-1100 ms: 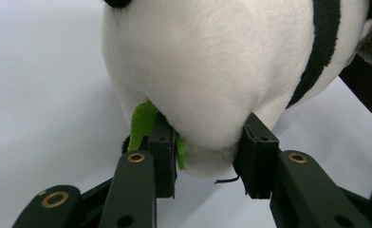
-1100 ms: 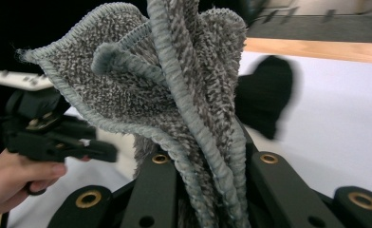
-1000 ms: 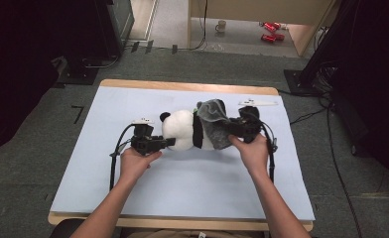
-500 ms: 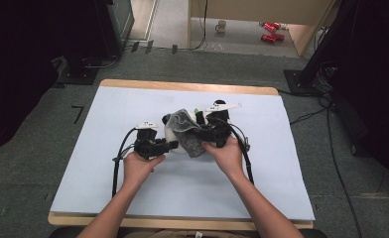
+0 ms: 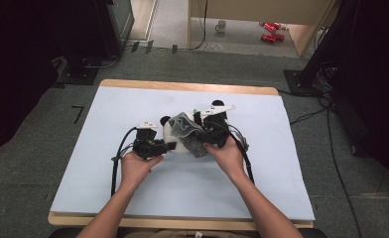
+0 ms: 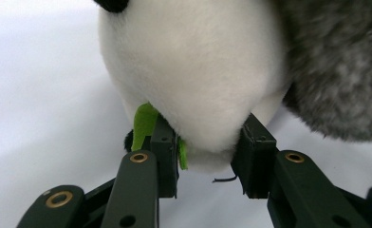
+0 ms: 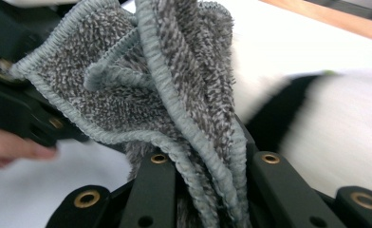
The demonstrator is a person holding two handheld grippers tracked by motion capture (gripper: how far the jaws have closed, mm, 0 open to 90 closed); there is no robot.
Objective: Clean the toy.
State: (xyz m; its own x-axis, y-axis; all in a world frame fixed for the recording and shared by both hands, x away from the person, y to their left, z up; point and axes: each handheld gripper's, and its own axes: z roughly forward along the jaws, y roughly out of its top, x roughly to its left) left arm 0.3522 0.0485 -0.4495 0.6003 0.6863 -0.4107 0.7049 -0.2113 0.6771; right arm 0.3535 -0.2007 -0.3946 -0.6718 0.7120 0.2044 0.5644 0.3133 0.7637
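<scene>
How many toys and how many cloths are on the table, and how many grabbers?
Panda plush toys: 1
Grey cloths: 1
Grippers: 2, left gripper and right gripper
Total: 4

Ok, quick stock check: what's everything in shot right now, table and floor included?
plush panda: one, white with black ears, middle of the table, pinched by the left tongs
green leaf: one, bright green, on the panda beside a left pad
cloth: one, grey terry, draped against the panda, clamped in the right tongs
table: one, pale blue top, wooden edge
mug: one, light-coloured, on the floor beyond the table
red items: two, red, on the floor near the mug, too small to identify
left tongs: black, shut on the panda
right tongs: black, shut on the cloth
hands: two, from the bottom edge
</scene>
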